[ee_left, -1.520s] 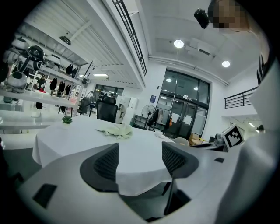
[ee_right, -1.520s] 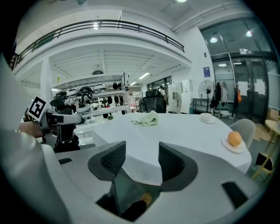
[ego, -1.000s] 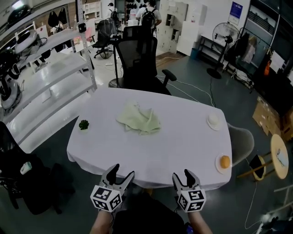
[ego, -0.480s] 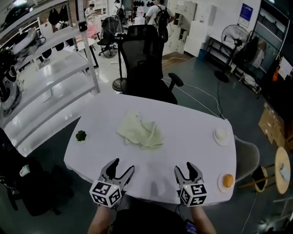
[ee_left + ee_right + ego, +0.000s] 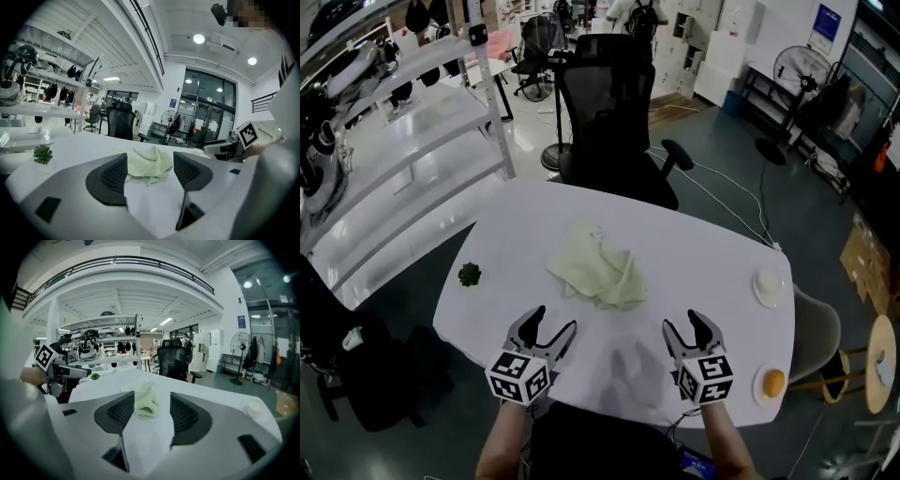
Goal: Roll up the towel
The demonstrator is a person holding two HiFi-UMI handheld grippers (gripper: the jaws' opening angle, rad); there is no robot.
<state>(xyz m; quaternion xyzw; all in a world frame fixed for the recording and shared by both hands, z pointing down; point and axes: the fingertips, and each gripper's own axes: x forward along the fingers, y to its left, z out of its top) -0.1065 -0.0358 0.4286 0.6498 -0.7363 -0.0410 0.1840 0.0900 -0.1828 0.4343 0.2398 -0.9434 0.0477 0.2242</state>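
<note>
A crumpled pale green towel (image 5: 598, 270) lies in a heap near the middle of the white table (image 5: 712, 253). My left gripper (image 5: 550, 329) hovers over the table's near edge, open and empty, with the towel (image 5: 149, 164) seen ahead between its jaws. My right gripper (image 5: 692, 328) hangs level with it on the right, also open with nothing held. Its own view shows the towel (image 5: 145, 401) farther off, between its jaws. Both grippers are well short of the cloth.
A small green plant (image 5: 469, 275) sits at the table's left edge. A white dish (image 5: 767, 283) and a plate with an orange fruit (image 5: 773, 382) stand at the right edge. A black office chair (image 5: 614, 122) is behind the table, white shelving (image 5: 403, 159) to the left.
Both grippers have moved forward over the table's near edge toward the towel. Their jaws stand as they did. The towel has not shifted on the table.
</note>
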